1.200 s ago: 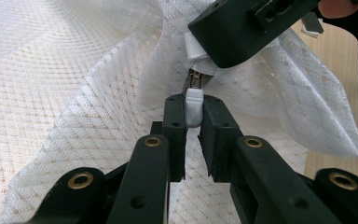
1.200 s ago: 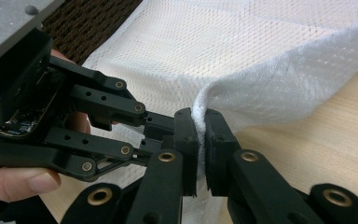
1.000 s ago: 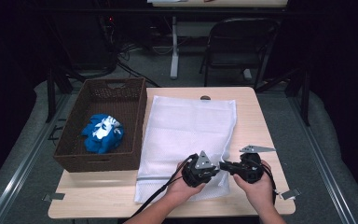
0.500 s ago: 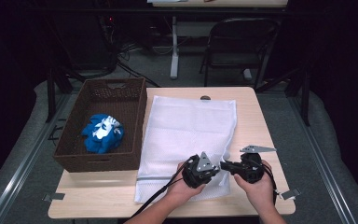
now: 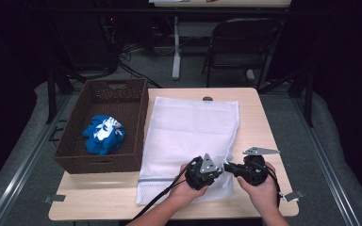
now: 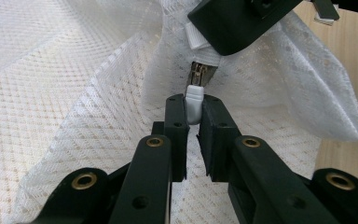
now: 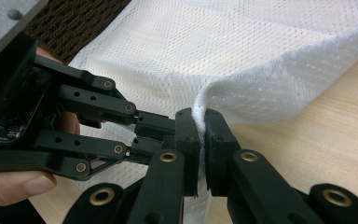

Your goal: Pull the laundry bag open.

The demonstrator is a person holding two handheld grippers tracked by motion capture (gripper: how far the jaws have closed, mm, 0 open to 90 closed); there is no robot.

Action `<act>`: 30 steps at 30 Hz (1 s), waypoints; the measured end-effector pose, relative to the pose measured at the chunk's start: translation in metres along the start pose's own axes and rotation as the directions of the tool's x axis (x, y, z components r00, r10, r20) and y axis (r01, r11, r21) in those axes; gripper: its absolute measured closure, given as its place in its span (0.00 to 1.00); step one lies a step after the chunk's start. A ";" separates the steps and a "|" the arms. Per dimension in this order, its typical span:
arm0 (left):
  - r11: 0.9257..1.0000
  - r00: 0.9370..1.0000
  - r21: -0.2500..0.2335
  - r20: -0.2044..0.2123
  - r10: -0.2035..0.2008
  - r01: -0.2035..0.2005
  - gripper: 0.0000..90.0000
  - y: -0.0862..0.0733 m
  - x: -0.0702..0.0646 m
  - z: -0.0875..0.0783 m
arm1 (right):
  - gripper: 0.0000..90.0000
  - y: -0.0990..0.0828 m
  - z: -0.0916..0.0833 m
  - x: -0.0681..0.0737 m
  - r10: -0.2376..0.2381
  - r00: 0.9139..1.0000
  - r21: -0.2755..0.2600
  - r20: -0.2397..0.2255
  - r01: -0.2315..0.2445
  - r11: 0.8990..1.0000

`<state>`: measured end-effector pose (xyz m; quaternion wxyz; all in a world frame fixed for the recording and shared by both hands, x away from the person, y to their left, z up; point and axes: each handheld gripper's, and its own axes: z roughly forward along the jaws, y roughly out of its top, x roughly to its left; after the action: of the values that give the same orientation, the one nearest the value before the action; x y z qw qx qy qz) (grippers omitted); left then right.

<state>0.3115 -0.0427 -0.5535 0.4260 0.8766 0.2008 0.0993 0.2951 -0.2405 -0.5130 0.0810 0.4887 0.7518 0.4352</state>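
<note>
A white mesh laundry bag point(image 5: 188, 127) lies flat on the wooden table point(image 5: 264, 117), its zipper edge near the front. My left gripper point(image 5: 215, 170) is shut on the white zipper pull point(image 6: 194, 99), seen between its jaws in the left gripper view. My right gripper point(image 5: 227, 168) faces it from the right and is shut on a pinched fold of the bag's corner point(image 7: 199, 109). The two grippers meet tip to tip over the bag's front right corner. A blue and white cloth point(image 5: 103, 134) lies in the brown wicker basket point(image 5: 139, 122).
The basket stands at the table's left, right beside the bag. A folding chair point(image 5: 242, 47) and a table leg point(image 5: 176, 47) stand on the floor beyond the far edge. Bare wood point(image 7: 317, 135) runs along the bag's right side.
Both grippers stay closed together at the bag's front right corner. No clear movement shows.
</note>
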 end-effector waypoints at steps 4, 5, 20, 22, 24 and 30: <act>1.000 1.000 0.003 -0.001 -0.002 0.002 0.91 0.001 0.000 0.001 | 0.96 0.000 -0.001 0.000 0.001 1.000 -0.004 0.005 -0.001 1.000; 1.000 1.000 0.002 0.000 -0.001 0.001 0.91 0.002 0.000 0.001 | 0.96 0.000 -0.001 0.000 -0.001 1.000 -0.004 0.006 0.001 1.000; 1.000 1.000 0.005 0.005 -0.020 0.020 0.92 0.001 0.000 0.004 | 0.96 0.000 -0.002 0.001 -0.012 1.000 -0.014 0.013 0.012 1.000; 1.000 0.999 -0.004 0.020 -0.029 0.030 0.92 0.001 0.001 0.002 | 0.96 0.000 -0.002 0.001 -0.009 1.000 -0.017 0.008 0.009 1.000; 0.999 0.999 -0.007 0.029 -0.036 0.036 0.92 0.001 0.002 0.001 | 0.96 0.000 -0.003 0.000 -0.001 1.000 -0.014 0.003 0.001 1.000; 0.999 0.998 -0.006 0.051 -0.037 0.038 0.90 0.001 0.001 0.002 | 0.96 -0.001 -0.003 0.000 -0.002 1.000 -0.016 0.001 0.002 1.000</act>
<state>0.3129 -0.0439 -0.5541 0.4358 0.8734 0.2058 0.0695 0.2933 -0.2422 -0.5117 0.0856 0.4874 0.7488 0.4409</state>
